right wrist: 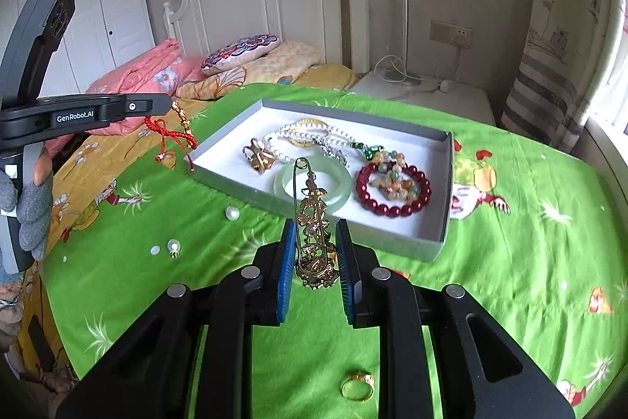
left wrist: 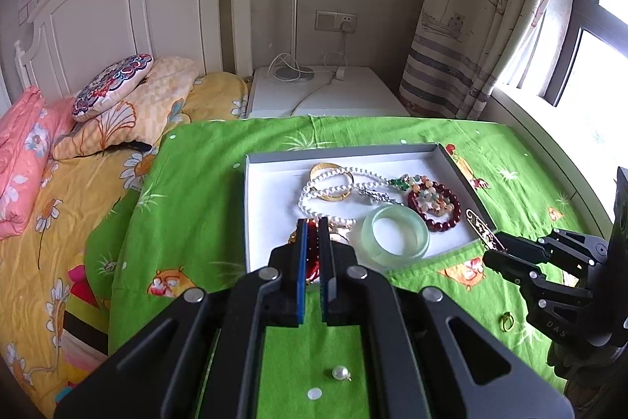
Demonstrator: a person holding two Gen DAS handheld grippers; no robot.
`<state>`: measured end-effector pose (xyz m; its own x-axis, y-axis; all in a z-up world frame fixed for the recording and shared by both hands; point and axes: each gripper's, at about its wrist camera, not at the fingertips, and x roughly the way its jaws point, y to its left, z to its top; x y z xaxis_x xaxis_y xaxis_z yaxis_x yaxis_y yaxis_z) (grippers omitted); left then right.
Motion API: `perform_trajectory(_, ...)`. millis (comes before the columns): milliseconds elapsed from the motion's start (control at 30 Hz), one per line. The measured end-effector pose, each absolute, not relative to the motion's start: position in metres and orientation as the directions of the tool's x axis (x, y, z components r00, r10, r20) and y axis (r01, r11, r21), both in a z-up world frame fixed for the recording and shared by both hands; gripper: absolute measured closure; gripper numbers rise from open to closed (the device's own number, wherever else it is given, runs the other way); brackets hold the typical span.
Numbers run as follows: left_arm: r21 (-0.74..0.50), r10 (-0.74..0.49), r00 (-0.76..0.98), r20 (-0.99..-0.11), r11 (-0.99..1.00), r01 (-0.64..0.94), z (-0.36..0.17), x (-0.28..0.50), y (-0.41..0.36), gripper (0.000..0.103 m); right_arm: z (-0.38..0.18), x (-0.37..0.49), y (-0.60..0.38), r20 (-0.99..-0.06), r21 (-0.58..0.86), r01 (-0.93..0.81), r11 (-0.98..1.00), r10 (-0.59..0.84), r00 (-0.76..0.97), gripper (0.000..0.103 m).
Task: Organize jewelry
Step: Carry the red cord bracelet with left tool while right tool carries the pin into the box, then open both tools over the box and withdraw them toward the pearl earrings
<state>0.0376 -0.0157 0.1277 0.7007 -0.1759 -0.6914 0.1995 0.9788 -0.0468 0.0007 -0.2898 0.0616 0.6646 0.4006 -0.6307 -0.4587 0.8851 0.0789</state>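
While the left tool [left wrist: 313, 234] clenches a limp red cord bracelet [right wrist: 172, 136], the right tool [right wrist: 316, 250] grips a stiff, light gold brooch [right wrist: 314, 226] by its sides

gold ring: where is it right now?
Not boxed yet: the gold ring lies loose on the green cloth, bottom centre of the right wrist view, nearer the camera than the gray box.

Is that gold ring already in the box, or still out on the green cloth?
Still out. The gold ring lies on the green cloth, in front of the box, near the right gripper.
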Motion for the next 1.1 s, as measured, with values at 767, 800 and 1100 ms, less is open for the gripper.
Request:
perform_trajectory(767, -0.039, -0.110, 0.651, -0.751, 0.992, 0.122, 0.056, 0.178, 0.002, 0.025, 0.040, 0.122, -0.227, -0.692, 0.149, -0.474, 0.868, 0.434, 0.577, 0.083)
perform_trajectory(800, -0.041, -0.105, 0.674, -0.731, 0.993, 0.110, 0.056, 0.173, 0.003, 0.013, 0.038, 0.123, -0.224, -0.700, 0.129, -0.469, 0.874, 0.415, 0.581, 0.083)
perform_trajectory(1100, 0.011, -0.050, 0.710, -0.702, 0.997, 0.081, 0.067, 0.096, 0.014, 0.003, 0.032, 0.119, -0.234, -0.709, 0.169, -0.448, 0.878, 0.424, 0.564, 0.079)
